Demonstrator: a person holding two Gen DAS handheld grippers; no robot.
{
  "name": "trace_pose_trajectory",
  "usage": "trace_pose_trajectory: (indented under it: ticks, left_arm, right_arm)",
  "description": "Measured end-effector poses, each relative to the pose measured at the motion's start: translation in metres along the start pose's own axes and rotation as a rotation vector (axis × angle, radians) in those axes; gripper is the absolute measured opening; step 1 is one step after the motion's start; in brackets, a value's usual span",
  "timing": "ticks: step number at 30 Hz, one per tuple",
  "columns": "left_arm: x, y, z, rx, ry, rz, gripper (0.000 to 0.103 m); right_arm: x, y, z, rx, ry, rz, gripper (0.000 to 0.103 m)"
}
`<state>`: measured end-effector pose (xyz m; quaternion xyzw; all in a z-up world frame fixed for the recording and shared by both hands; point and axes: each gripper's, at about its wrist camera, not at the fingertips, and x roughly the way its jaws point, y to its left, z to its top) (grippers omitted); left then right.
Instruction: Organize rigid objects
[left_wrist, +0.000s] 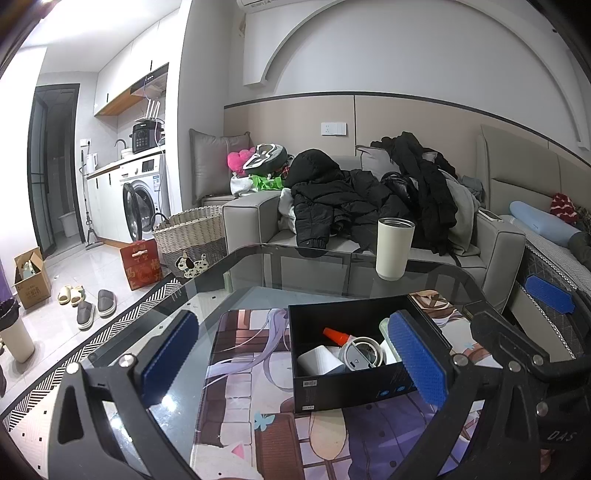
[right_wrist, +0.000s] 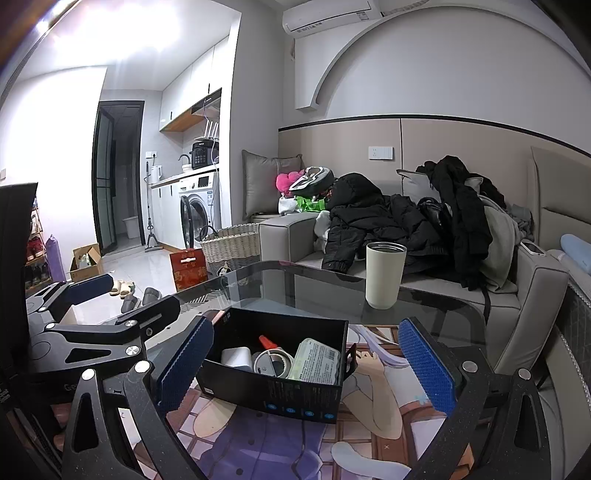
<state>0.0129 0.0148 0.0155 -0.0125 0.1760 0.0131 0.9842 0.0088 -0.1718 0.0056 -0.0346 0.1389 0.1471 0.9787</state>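
Note:
A black open box sits on a printed mat on the glass table. Inside lie a white cube, an orange-capped bottle, a round grey lid and a pale green case. My left gripper is open, its right pad overlapping the box's right end. My right gripper is open around the box, holding nothing. A cream tumbler stands lidless at the table's far edge.
Beyond the table a grey sofa is piled with dark coats. A woven basket, a red box and slippers are on the floor at the left.

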Motion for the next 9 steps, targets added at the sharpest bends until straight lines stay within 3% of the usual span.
trace_pose_trajectory:
  ticks: [9]
  left_arm:
    - [0.0008, 0.0004, 0.0009, 0.001, 0.001, -0.001, 0.103]
  right_arm:
    - [0.0000, 0.0002, 0.0001, -0.001, 0.000, -0.001, 0.102]
